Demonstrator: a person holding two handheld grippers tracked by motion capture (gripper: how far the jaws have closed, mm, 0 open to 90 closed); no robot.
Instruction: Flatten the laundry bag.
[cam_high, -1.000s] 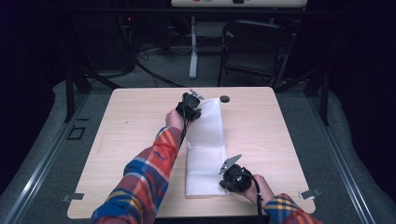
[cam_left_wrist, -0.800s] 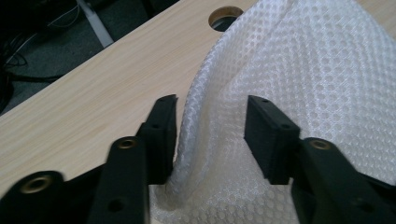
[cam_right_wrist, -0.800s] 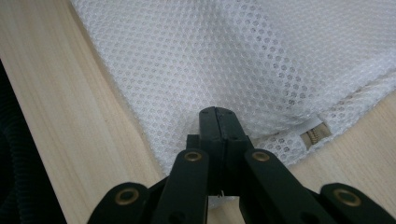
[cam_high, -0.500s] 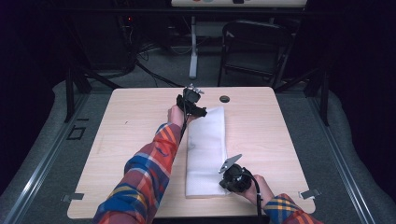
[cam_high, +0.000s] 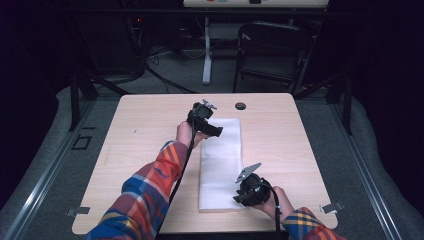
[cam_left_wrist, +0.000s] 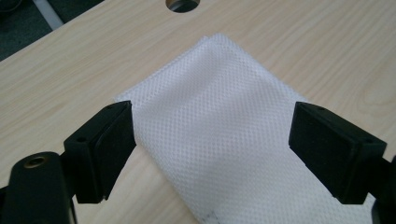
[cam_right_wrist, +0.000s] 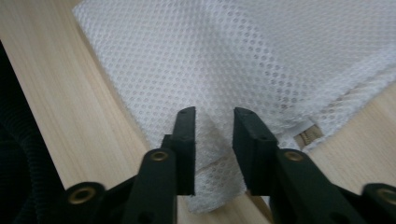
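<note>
A folded white mesh cloth (cam_high: 220, 165) lies lengthwise on the wooden table (cam_high: 145, 140). My left gripper (cam_high: 216, 131) hovers over the cloth's far left corner. In the left gripper view its jaws (cam_left_wrist: 215, 116) have just been opening and stand wide apart, with the cloth (cam_left_wrist: 219, 93) flat between them and untouched. My right gripper (cam_high: 239, 194) is at the cloth's near right corner. Its jaws (cam_right_wrist: 215, 114) have just been opening too. A raised fold of the cloth (cam_right_wrist: 233, 56) sits in the narrow gap, and the pads stand off it.
A round cable hole (cam_high: 240, 106) sits in the table just beyond the cloth's far end, also seen as the hole (cam_left_wrist: 183, 4) in the left gripper view. A beige tag (cam_right_wrist: 309, 135) pokes from the cloth's edge. A dark chair (cam_high: 275, 50) stands behind the table.
The left gripper has let go of the cloth's far end, which now lies flat, and has shifted slightly over it. The right hand has stayed put at the near corner.
</note>
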